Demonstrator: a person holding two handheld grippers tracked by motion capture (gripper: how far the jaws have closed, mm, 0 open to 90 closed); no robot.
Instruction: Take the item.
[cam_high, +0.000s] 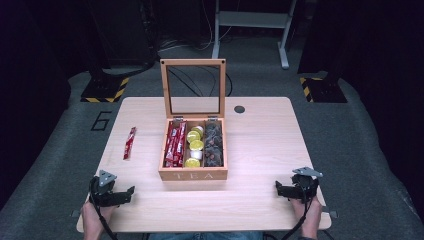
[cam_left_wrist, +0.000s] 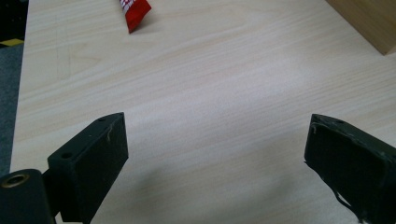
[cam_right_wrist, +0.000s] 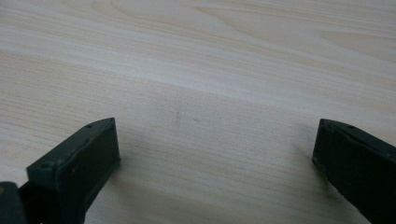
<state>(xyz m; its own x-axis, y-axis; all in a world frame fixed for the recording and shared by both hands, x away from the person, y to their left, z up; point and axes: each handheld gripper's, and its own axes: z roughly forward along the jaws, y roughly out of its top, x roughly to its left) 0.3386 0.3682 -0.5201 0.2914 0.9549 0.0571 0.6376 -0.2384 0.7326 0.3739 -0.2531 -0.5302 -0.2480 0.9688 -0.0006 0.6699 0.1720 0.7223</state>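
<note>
With both grippers' fingers spread and idle at the desk's (cam_high: 260, 125) near edge, your left gripper (cam_high: 131, 190) risks nudging the flat red foil sachet (cam_high: 130, 142) (lying loose, well left of the open wooden tea box (cam_high: 192, 174)) away instead of pinching it, while your right gripper (cam_high: 276, 186) waits.

Tea box (cam_high: 193, 173) at centre of table (cam_high: 260, 150), lid (cam_high: 193, 88) upright behind; loose sachet (cam_high: 130, 143) left; sachets, cups, bags inside

The high view looks forward and down from above the person's side, taking in the whole desk (cam_high: 260, 150). The left gripper view sits low and close over the wood, facing toward the red packet (cam_left_wrist: 135, 11) and a corner of the tea box (cam_left_wrist: 369, 23), both shared with the high view. The right gripper view skims the desk closely.
</note>
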